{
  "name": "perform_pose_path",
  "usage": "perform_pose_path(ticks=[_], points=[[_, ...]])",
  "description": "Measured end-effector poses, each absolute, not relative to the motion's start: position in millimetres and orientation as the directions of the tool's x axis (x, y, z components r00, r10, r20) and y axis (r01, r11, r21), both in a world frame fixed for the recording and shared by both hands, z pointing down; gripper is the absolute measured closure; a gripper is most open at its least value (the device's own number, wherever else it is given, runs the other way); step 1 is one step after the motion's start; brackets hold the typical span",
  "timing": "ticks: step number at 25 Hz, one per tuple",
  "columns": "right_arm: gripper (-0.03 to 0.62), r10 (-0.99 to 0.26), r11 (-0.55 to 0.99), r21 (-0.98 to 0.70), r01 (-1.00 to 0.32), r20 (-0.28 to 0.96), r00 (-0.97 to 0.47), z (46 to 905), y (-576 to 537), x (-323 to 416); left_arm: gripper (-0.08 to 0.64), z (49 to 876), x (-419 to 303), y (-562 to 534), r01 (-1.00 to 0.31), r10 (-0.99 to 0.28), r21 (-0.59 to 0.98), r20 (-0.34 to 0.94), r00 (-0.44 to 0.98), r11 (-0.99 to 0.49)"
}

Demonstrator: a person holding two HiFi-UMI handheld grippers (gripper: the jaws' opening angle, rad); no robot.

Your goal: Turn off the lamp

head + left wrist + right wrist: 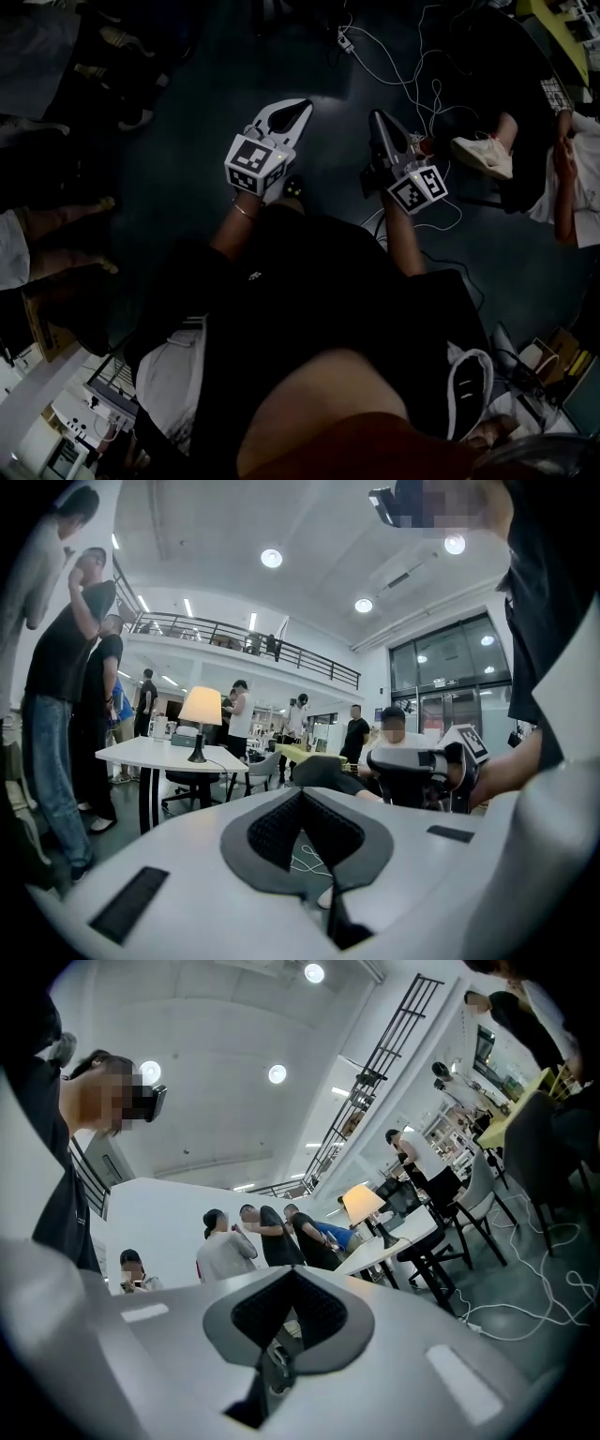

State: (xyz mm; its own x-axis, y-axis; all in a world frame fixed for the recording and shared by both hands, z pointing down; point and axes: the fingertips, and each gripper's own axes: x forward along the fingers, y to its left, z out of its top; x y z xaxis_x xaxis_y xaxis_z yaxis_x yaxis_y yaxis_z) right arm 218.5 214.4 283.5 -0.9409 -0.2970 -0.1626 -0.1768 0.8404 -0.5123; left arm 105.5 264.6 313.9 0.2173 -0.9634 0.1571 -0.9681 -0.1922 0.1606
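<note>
The lamp (200, 711) is lit, with a cream shade on a dark stem. It stands on a white table (155, 754) some way ahead in the left gripper view. It also appears small and far off in the right gripper view as the lamp (362, 1202) on the table (398, 1239). In the dark head view my left gripper (298, 111) and right gripper (377, 120) are held out side by side above the floor. Both have their jaws together with nothing between them. My left gripper (302, 795) and right gripper (292, 1275) each show closed pads in their own views.
Several people (66, 686) stand left of the table. A seated person (394, 735) is ahead on the right. Black chairs (455, 1206) stand by the table. White cables (412, 84) trail over the dark floor, near a seated person (562, 173).
</note>
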Motion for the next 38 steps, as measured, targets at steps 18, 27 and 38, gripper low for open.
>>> perform_pose_path(ticks=[18, 27, 38], points=[[0.592, -0.276, 0.845, -0.504, -0.178, -0.126, -0.953, 280, 207, 147, 0.554, 318, 26, 285, -0.973, -0.980, 0.198, 0.136, 0.147, -0.118], [0.592, -0.239, 0.851, -0.506, -0.139, -0.139, -0.961, 280, 184, 97, 0.554, 315, -26, 277, -0.982, -0.984, 0.180, 0.160, 0.080, -0.050], [0.592, -0.267, 0.843, -0.512, -0.163, -0.135, -0.954, 288, 135, 60, 0.554, 321, -65, 225, -0.980, -0.980, 0.184, 0.167, 0.104, -0.073]])
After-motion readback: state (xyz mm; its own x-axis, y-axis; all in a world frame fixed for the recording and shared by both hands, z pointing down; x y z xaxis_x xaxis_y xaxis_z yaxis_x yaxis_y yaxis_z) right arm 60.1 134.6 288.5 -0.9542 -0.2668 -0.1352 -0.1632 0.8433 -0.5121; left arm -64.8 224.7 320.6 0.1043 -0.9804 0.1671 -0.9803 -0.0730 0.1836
